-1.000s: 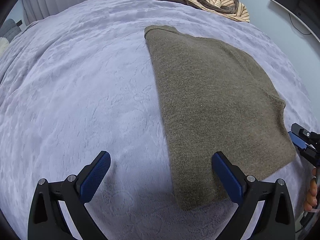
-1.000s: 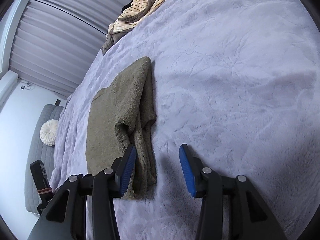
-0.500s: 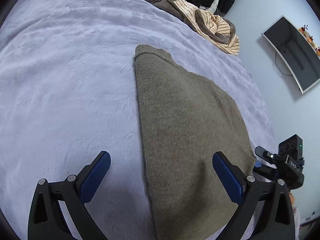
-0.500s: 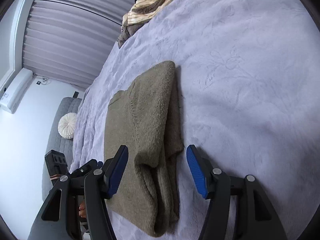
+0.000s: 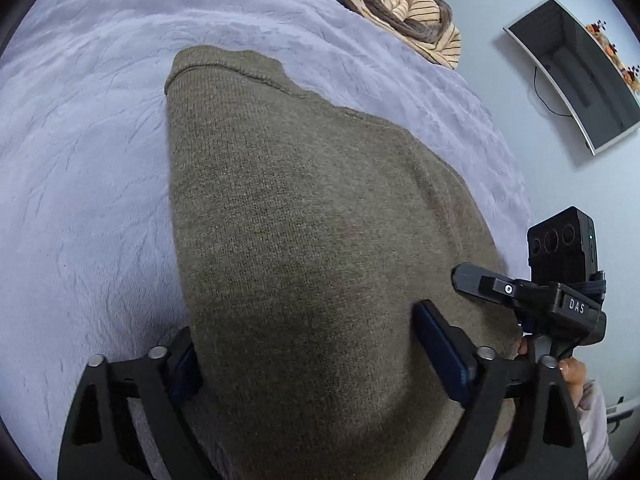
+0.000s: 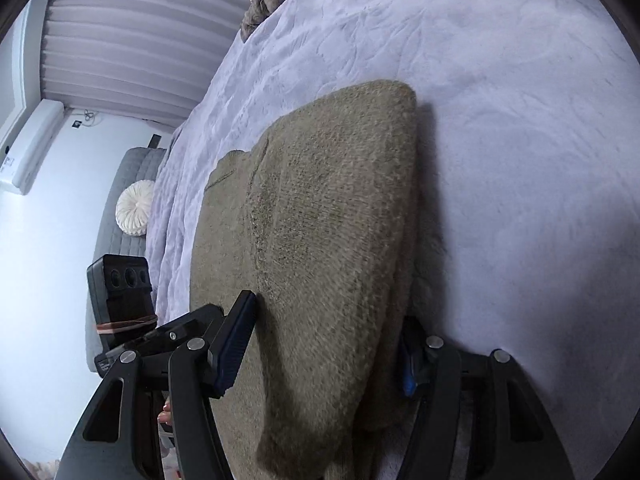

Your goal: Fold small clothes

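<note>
sweater: olive knit, partly folded, flat on the lavender bedspread [image 5: 80,200]; point [image 5: 300,220]
left gripper [image 5: 312,364]: pitched steeply down, jaws straddle the sweater's near edge, just been closing, pads not visibly pinching
right gripper [image 6: 320,348]: angled down, straddles the folded side, just been closing, grip unclear
striped clothes [image 5: 404,4]: piled at the far edge

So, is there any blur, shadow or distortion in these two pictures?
Left wrist view: strong fisheye bending, the bed bulges and the corners are black; the sweater is sharp, with a soft dark shadow near the fingers, which look slightly smeared. Right wrist view: same bending; the sweater casts a shadow to its right; even light, no glare.
</note>
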Available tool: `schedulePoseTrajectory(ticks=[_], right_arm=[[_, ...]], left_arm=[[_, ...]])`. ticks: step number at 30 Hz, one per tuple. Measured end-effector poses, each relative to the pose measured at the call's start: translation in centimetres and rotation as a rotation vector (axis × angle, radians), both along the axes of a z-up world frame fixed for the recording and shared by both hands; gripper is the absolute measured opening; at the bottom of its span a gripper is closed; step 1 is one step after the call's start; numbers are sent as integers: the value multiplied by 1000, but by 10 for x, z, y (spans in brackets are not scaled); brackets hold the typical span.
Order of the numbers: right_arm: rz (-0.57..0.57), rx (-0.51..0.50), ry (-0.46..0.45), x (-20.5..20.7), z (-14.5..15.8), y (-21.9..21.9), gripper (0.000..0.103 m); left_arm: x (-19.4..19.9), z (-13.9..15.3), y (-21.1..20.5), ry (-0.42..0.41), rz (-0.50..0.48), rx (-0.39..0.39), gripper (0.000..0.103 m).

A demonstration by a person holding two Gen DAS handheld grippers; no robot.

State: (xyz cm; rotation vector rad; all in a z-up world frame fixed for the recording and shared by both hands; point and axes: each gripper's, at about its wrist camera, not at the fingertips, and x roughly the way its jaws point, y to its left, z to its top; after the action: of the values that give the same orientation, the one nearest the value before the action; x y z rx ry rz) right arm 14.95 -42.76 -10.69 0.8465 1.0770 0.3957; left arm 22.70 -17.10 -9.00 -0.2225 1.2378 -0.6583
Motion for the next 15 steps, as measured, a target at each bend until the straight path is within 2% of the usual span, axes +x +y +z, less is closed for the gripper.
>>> schedulePoseTrajectory(ticks=[2, 3, 4, 8, 15], right_arm=[[-21, 40, -3, -4, 2, 3, 39], [-30, 71, -14, -8, 5, 2, 33], [-32, 112, -26, -12, 9, 2, 33], [-34, 187, -69, -28, 36, 12, 32], [16, 236, -112, -65, 84, 41, 32]], left_arm=[[-4, 7, 5, -21, 1, -19, 62], [-4, 10, 10, -20, 1, -34, 58], [-5, 14, 15, -16, 3, -52, 54], [-15, 37, 28, -6, 5, -119, 53], [-63, 90, 60, -45, -5, -151, 53]])
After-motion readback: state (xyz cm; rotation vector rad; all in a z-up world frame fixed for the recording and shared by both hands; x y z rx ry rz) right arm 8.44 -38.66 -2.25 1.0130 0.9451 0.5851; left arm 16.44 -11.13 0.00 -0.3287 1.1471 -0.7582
